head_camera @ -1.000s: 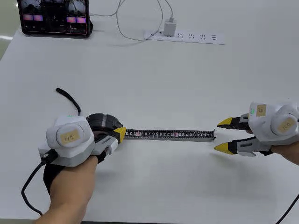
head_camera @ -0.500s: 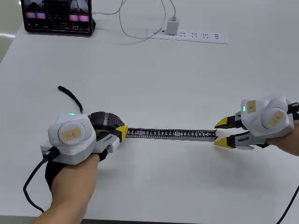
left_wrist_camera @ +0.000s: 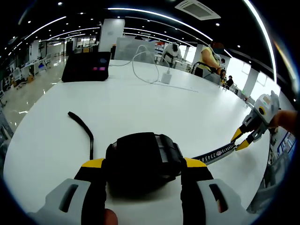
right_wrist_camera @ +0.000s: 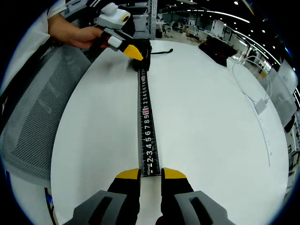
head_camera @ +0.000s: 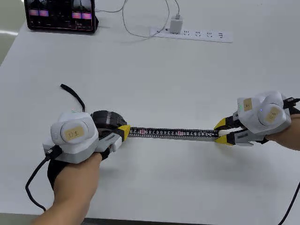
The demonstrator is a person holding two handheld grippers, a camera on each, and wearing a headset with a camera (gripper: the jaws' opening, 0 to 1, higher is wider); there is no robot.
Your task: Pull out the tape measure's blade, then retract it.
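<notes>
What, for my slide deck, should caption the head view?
Left tongs grip the tape measure; right tongs flank its extended blade's tip.

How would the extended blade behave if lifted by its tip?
Probably springy, not limp: the blade lies straight between the case and right gripper. Thin and narrow, it would likely sag or buckle if pushed endwise.

White numerals 2 3 4 5 6 7 8 9 on the black tape blade (right_wrist_camera: 147,140), lower middle of the right gripper view, red-boxed figure just above the 9, digits farther up blurred, tan stickers (head_camera: 72,134) on the left gripper (head_camera: 119,135) and the right gripper (head_camera: 221,132) in the head view, writing unreadable
</notes>
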